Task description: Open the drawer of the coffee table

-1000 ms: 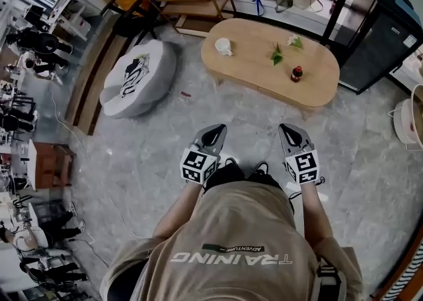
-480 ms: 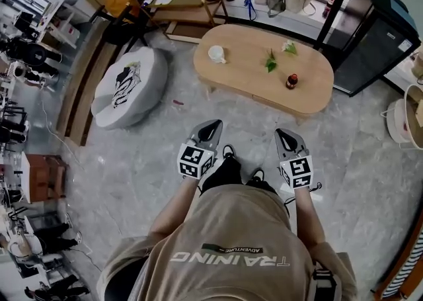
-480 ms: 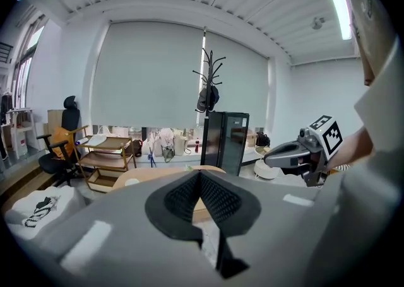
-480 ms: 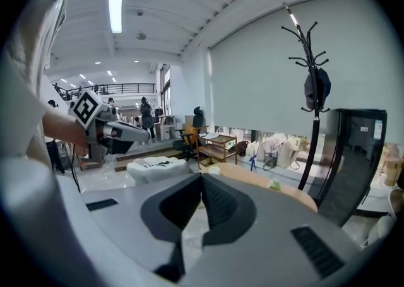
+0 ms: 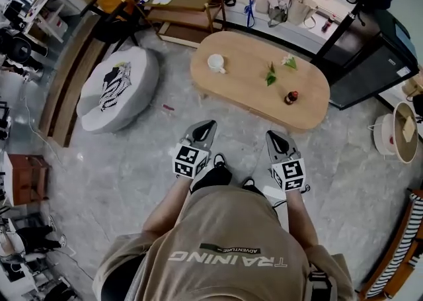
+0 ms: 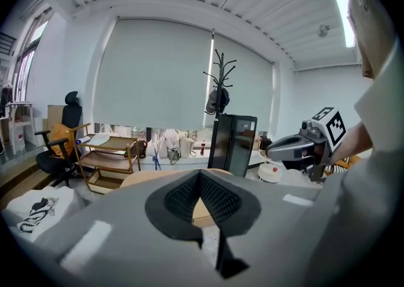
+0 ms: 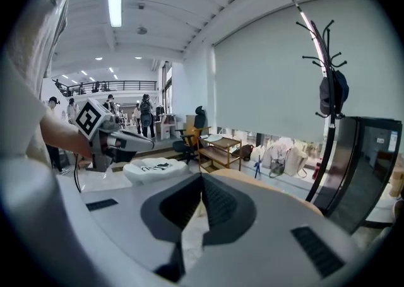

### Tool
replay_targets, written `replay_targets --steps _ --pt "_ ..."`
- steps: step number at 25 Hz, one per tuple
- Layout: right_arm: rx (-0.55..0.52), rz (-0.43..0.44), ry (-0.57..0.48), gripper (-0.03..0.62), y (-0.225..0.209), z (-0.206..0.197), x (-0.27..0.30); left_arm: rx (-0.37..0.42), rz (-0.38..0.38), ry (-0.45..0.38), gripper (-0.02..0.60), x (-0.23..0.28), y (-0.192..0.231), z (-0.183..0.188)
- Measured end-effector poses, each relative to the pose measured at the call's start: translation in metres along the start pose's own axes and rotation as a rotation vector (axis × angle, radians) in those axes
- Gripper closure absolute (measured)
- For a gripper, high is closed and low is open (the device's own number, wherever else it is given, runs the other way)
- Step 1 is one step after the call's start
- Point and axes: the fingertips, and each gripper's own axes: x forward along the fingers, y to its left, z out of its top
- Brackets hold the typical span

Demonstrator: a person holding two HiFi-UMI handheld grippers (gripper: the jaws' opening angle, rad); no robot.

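Although both tools were raised and aimed forward, no step of the opening had been carried out at inspection. Nearest the person, the left gripper (image 5: 206, 126) was clenched, its ribbed black pads meeting tip to tip with nothing between them, as the left gripper view confirmed. The right gripper (image 5: 273, 137), level with it and well apart to its right, was likewise clenched and empty in its own view. Ahead of both sets of jaws lay bare grey marbled floor (image 5: 238, 118).

Beyond that strip stood the oval light-wood coffee table (image 5: 241, 51), in front of the jaws, near but untouched. Its top carried a white cup (image 5: 215, 63), green sprigs (image 5: 271, 77) and a small dark bottle with a red cap (image 5: 289, 98). The drawer could not be made out along the table's near edge in any view, so its shut state is a judgement, not an observation. Further off, left of the left jaws, sat a round grey pouffe (image 5: 115, 88).

Outstanding, in my judgement: close the gap, locate the drawer front, release one set of jaws, grip and pull.
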Motion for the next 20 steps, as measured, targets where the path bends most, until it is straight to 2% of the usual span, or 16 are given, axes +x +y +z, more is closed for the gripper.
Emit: replay_targets --steps 5,9,14,20 --pt "0.000 -0.022 0.002 0.589 0.000 0.013 0.039 -0.005 -0.027 0.001 0.575 0.014 0.032 -0.005" --pt "0.000 -0.043 -0.009 0.589 -0.009 0.021 0.058 0.008 -0.020 0.018 0.575 0.029 0.049 -0.010" --pt "0.007 -0.035 -0.032 0.589 -0.026 0.028 0.068 0.009 0.011 0.008 0.575 0.044 0.059 0.001" --pt "0.054 -0.033 -0.046 0.589 -0.050 0.010 0.083 0.017 0.008 0.015 0.575 0.065 0.055 -0.006"
